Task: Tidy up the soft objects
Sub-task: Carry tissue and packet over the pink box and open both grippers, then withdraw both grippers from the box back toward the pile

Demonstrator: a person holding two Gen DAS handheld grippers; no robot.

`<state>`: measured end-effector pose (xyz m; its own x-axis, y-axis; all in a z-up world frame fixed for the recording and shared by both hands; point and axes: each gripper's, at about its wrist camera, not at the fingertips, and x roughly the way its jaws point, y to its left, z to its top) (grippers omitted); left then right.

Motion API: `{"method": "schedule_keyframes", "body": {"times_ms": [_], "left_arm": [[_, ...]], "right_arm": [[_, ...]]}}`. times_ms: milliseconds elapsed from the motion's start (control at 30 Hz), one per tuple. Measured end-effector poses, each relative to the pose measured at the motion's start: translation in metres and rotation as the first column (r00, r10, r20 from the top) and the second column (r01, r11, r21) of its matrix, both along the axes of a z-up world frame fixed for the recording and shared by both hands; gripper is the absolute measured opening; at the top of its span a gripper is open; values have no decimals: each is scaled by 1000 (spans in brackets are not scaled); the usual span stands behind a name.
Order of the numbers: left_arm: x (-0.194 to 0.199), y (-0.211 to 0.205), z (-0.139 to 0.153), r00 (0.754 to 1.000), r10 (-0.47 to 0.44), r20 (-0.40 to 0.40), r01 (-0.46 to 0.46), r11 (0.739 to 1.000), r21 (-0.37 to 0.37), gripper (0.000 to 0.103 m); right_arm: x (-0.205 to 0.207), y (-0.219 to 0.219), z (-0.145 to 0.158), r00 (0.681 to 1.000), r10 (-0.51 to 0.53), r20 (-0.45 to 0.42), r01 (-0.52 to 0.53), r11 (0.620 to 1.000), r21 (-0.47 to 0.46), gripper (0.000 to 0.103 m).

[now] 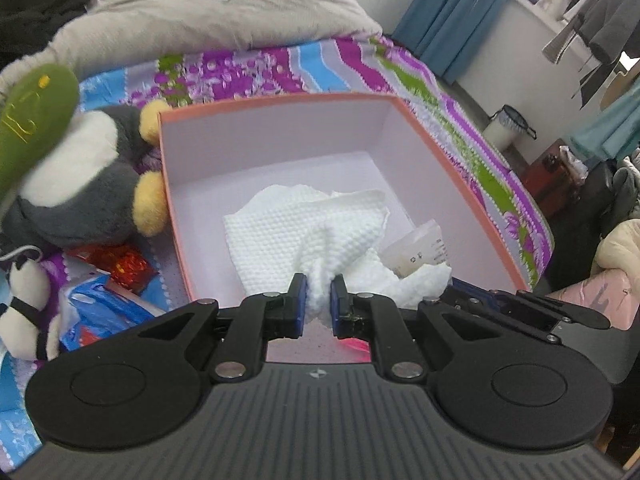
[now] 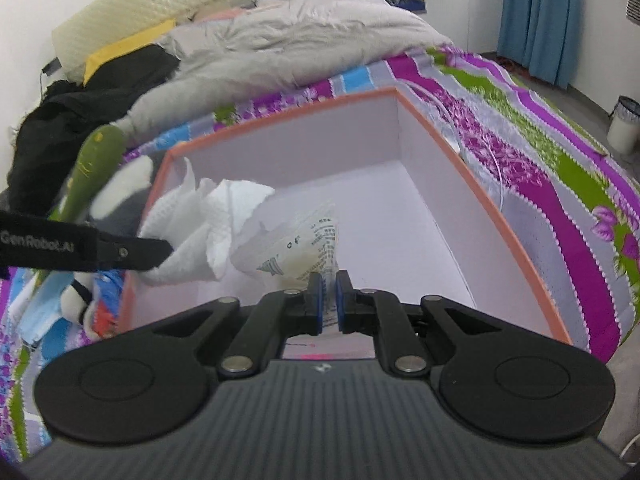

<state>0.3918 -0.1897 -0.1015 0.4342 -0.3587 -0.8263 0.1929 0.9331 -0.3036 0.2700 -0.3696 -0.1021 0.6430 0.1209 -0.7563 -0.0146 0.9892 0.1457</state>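
An open pink box (image 1: 280, 100) with a pale lilac inside stands on the bed; it also shows in the right wrist view (image 2: 472, 176). My left gripper (image 1: 319, 296) is shut on a white textured cloth (image 1: 280, 236) and holds it over the box's near side. My right gripper (image 2: 328, 296) is shut on a clear plastic packet (image 2: 296, 248) with printed text, held inside the box beside the cloth (image 2: 192, 232). The packet also shows in the left wrist view (image 1: 420, 252). The left gripper's arm (image 2: 80, 248) reaches in from the left.
A grey and white plush penguin (image 1: 80, 168) with yellow feet and a green plush (image 1: 32, 112) lie left of the box. A small panda toy (image 1: 24, 304), red foil (image 1: 128, 268) and blue wrappers (image 1: 104, 312) lie nearby. A grey duvet (image 2: 300, 36) and black clothes (image 2: 80, 100) lie behind.
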Motion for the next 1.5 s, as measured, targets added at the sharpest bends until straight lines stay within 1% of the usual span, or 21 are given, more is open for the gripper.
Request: {"method": "schedule_keyframes", "body": {"times_ms": [133,167,200,267,300,367,400,433,500,633,733,900,1033,1167,1233,1300,1400,1500], "left_arm": [[6,-4,-17,999,-1,-43,2,1000,16,14],[7,-6,-19,999,-7,-49,9,1000,22,16],[8,-8,-23,998,-17,-61,19,999,30,28],[7,-10,-23,998,-26,-50,28,999,44,39],[5,-10,-21,999,-28,-31,30,998,58,42],[2,-10,-16,999,-35,-14,36,997,63,43],[2,-7,-13,999,-40,-13,41,998,49,43],[0,-6,-8,999,-38,-8,38,998,43,43],[-6,-1,4,999,-28,21,27,998,49,43],[-22,11,33,997,-20,73,19,1000,14,43],[-42,22,58,990,-17,139,15,1000,17,43],[-85,43,100,968,-10,252,6,1000,17,43],[-121,61,126,946,5,324,-9,1000,8,43],[-157,80,143,927,22,374,-21,1000,-6,43],[-175,92,147,919,47,391,-35,999,-37,43],[-192,104,148,913,73,402,-46,996,-76,43],[-218,120,146,902,112,418,-90,993,-72,43],[-239,134,142,895,137,424,-118,991,-71,43]], "right_arm": [[3,-2,-15,1000,-1,-24,1,1000,13,12],[5,-2,-17,1000,-2,-30,2,1000,12,12],[6,-3,-20,999,-5,-39,5,1000,10,12],[6,-6,-22,999,-13,-50,14,1000,16,13],[5,-6,-21,999,-15,-52,16,1000,20,14],[4,-9,-17,999,-15,-42,16,999,32,22],[2,-9,-14,999,-19,-33,20,999,34,36],[0,-9,-9,1000,-23,-21,24,999,28,44],[-5,-9,0,1000,-28,3,27,999,23,44],[-20,-5,24,998,-27,63,26,999,28,44],[-36,1,45,992,-26,120,22,999,38,44],[-66,14,77,978,-10,209,-2,998,57,44],[-92,29,100,962,15,272,-32,998,57,44],[-115,41,114,948,33,317,-56,997,62,44],[-128,48,116,934,58,352,-86,994,66,44],[-139,55,112,929,63,365,-87,995,52,44],[-154,66,108,921,73,384,-102,993,56,44],[-168,78,102,915,95,391,-120,992,42,44]]}}
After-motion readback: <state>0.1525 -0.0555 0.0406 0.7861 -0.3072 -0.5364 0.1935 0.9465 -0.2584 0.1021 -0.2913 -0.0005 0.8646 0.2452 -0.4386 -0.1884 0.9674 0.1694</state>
